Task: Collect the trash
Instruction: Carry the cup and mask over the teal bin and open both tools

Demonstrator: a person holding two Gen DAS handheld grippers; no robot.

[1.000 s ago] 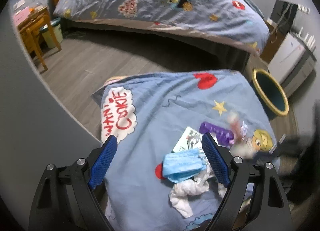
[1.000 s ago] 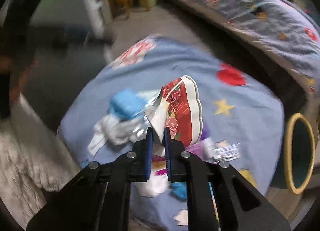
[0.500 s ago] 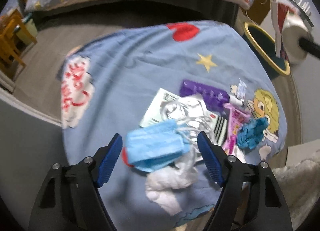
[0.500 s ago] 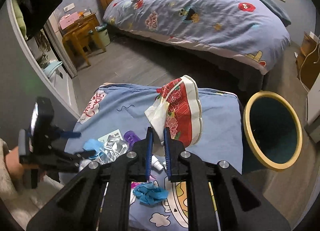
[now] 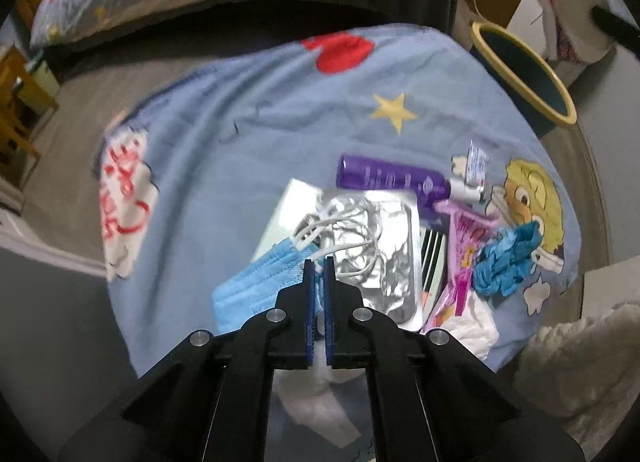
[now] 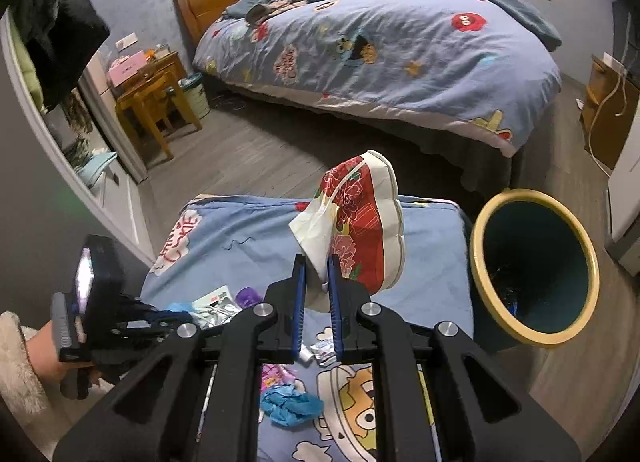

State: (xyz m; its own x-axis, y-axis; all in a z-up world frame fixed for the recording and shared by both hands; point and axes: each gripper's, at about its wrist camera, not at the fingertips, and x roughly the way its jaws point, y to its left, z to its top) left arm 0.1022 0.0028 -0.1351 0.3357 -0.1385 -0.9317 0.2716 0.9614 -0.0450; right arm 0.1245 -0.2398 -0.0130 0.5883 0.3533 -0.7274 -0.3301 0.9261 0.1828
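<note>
My right tongs [image 6: 317, 262] clench the red-and-white floral paper bag [image 6: 362, 222]; the yellow-rimmed teal bin [image 6: 534, 270] stands just right of it, off the table's [image 6: 240, 234] edge. My left tongs [image 5: 317, 264] are pinched shut on the blue pleated face mask [image 5: 260, 282], farther from that bin.

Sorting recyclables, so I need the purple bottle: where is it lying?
In the left wrist view the purple bottle lies on its side on the blue cartoon cloth, right of centre, just beyond the silver foil pouch and below the yellow star.
</note>
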